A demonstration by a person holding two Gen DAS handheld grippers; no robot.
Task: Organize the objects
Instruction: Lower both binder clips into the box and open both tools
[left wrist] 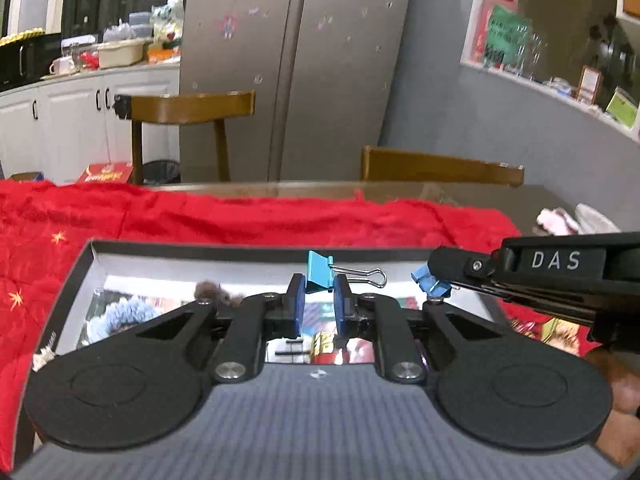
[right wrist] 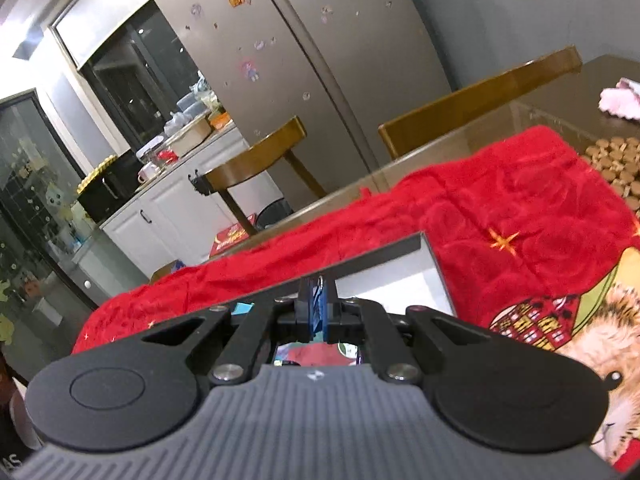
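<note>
My left gripper (left wrist: 319, 290) is shut on a light blue binder clip (left wrist: 320, 270), holding it above a shallow box with a mirror-like bottom (left wrist: 172, 264). The clip's silver wire handle (left wrist: 366, 274) sticks out to the right. My right gripper (right wrist: 318, 308) is shut on a darker blue binder clip (right wrist: 317, 305), pinched between its blue pads over the box's far corner (right wrist: 424, 248). In the left wrist view the right gripper (left wrist: 430, 280) reaches in from the right with that blue clip at its tip.
The box lies on a red blanket (left wrist: 240, 216) spread over a table. Wooden chairs (left wrist: 192, 108) stand behind the table, with a steel fridge (left wrist: 296, 60) beyond. A pink cloth (right wrist: 620, 100) and a mat of round wooden discs (right wrist: 616, 160) lie at the right.
</note>
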